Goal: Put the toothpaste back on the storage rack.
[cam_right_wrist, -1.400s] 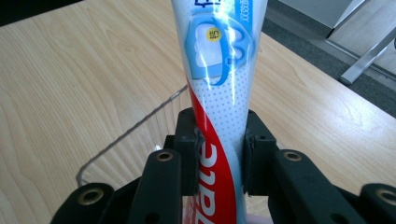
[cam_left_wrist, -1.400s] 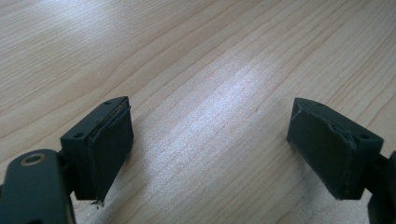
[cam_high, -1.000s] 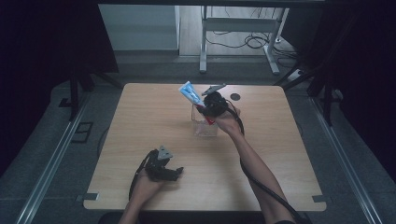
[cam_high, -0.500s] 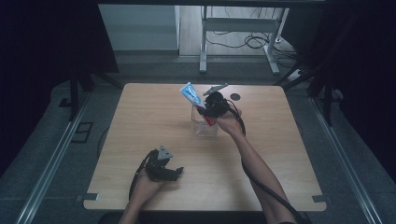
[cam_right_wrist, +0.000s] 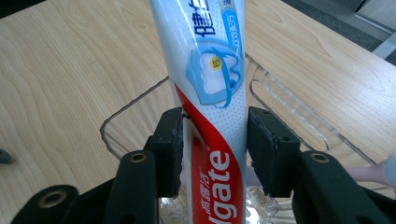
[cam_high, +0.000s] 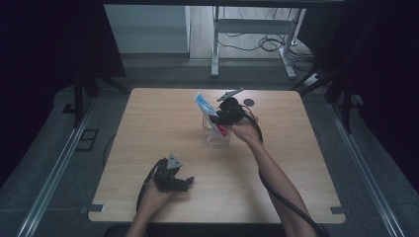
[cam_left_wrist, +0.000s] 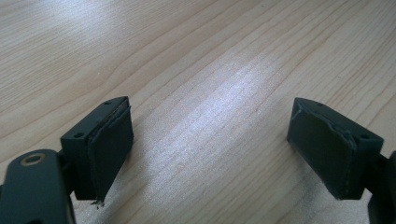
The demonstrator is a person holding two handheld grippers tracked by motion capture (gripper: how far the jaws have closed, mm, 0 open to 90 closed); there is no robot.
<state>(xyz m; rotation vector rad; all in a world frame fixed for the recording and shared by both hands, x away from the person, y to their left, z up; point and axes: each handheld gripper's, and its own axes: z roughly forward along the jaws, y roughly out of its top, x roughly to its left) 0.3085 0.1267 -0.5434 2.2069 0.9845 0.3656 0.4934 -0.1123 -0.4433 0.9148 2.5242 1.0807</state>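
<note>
A white, blue and red toothpaste tube (cam_high: 203, 104) (cam_right_wrist: 210, 70) stands tilted in a clear plastic container (cam_high: 217, 138) (cam_right_wrist: 122, 120) at the middle of the wooden table. My right gripper (cam_high: 220, 118) (cam_right_wrist: 215, 122) reaches over the container's rim with the tube between its jaws. The jaws have just been opening and now sit at the tube's edges without squeezing it. My left gripper (cam_high: 185, 182) (cam_left_wrist: 210, 140) rests low over the table near the front edge, open, with bare wood between its pads.
A small dark round object (cam_high: 248, 102) lies on the table behind the container. A pale pink object (cam_right_wrist: 371, 173) pokes in beside the container's right wall. The table's front edge (cam_high: 212, 219) is close under the left hand.
</note>
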